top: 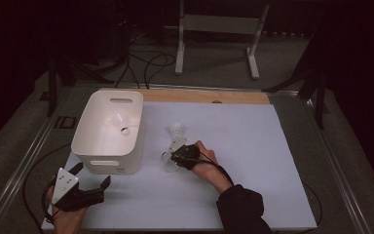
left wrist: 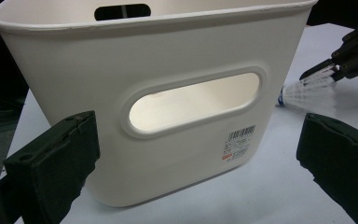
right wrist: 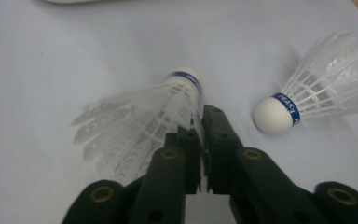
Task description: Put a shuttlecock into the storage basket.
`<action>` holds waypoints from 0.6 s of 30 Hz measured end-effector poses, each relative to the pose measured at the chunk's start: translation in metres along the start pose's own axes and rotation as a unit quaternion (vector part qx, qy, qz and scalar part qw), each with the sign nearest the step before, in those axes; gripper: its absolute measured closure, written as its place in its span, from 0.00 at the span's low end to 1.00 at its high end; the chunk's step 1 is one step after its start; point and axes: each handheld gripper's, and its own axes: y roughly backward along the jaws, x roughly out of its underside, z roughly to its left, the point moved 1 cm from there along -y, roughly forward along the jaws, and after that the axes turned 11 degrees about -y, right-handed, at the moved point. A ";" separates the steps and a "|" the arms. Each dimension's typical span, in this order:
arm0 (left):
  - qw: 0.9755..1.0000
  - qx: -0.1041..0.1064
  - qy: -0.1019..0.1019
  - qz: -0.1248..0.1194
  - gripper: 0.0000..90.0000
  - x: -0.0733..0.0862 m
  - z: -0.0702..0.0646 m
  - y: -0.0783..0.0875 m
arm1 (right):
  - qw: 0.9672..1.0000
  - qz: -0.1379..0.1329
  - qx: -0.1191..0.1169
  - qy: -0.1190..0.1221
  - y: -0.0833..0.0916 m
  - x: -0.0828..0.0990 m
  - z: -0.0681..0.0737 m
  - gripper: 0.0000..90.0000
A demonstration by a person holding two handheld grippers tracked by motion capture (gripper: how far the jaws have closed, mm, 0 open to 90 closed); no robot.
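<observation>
A white feather shuttlecock [right wrist: 140, 121] with a blue band lies on its side on the pale mat [top: 233, 161]. My right gripper [right wrist: 200, 122] is shut on the edge of its feather skirt; in the high view this gripper [top: 175, 157] sits near the mat's middle. A second shuttlecock [right wrist: 317, 95] lies just beside it, untouched [top: 176, 129]. A third shuttlecock [top: 119, 119] rests inside the white bin [top: 108, 141]. My left gripper [top: 91, 181] is open at the front left, its jaws pointing at the bin's near wall [left wrist: 168, 60], apart from it.
The bin has handle slots in its short walls and a barcode sticker [left wrist: 240, 142]. A wooden strip [top: 204, 96] runs along the table's far edge. Cables [top: 146, 63] and a white stand [top: 216, 29] sit on the floor beyond.
</observation>
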 end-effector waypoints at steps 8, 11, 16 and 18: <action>1.000 0.001 0.000 0.001 0.00 0.000 0.000 0.000 | 1.000 -0.009 -0.009 -0.014 0.008 -0.003 -0.004 0.98; 1.000 0.001 0.000 0.001 0.00 0.000 0.000 0.000 | 1.000 -0.009 -0.010 -0.024 0.011 -0.004 -0.006 0.98; 1.000 0.000 0.000 0.001 0.00 0.000 0.000 0.000 | 0.999 -0.018 -0.014 -0.043 0.020 -0.008 -0.009 0.98; 1.000 0.000 -0.001 0.001 0.00 0.000 0.000 0.000 | 0.998 -0.025 -0.019 -0.057 0.024 -0.010 -0.010 0.98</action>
